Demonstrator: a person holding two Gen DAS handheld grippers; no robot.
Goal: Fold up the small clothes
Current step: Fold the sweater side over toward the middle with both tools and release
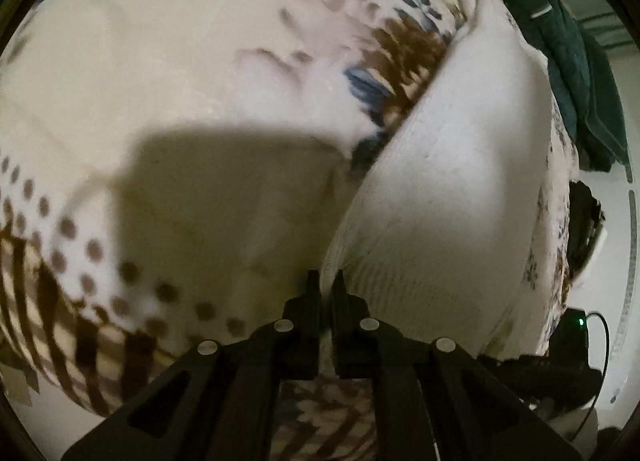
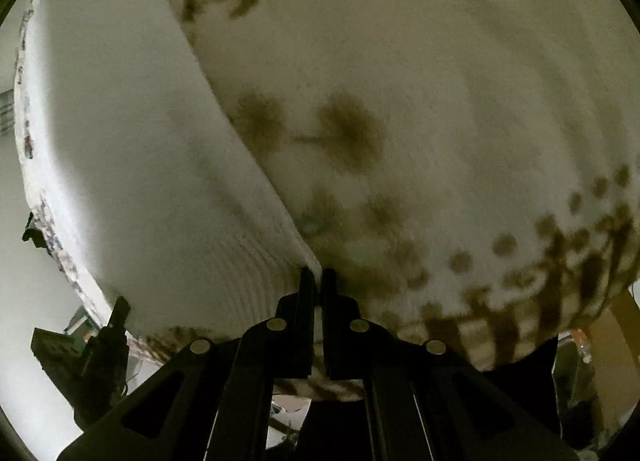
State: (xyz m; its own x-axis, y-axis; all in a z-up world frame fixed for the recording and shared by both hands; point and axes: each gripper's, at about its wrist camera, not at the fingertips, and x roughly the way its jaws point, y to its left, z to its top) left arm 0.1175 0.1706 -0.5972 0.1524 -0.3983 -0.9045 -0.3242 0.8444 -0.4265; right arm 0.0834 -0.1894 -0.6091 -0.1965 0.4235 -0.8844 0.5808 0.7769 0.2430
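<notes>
**Both tongs pinched on the white garment's edge**

Nearest the left wrist camera, the left gripper (image 1: 326,281) has its two black fingers drawn almost together, with the ribbed hem of the white garment (image 1: 448,197) nipped between the tips. The right gripper (image 2: 318,277) stands the same way: fingers all but closed, clamped on a corner of the same white cloth (image 2: 132,165) where its ribbed band ends.

The garment lies on a cream blanket (image 1: 168,73) printed with brown dots, brown stripes and blue-grey flowers. Seen from the left wrist, the white cloth stretches away from the fingertips along the blanket's right-hand part, and a dark shadow falls on the blanket just left of the garment. From the right wrist, the garment runs up the blanket's left side.

Farther off, beyond the garment's far end, a dark green cloth (image 1: 568,57) is heaped at the blanket's edge. Focus is soft throughout.
</notes>
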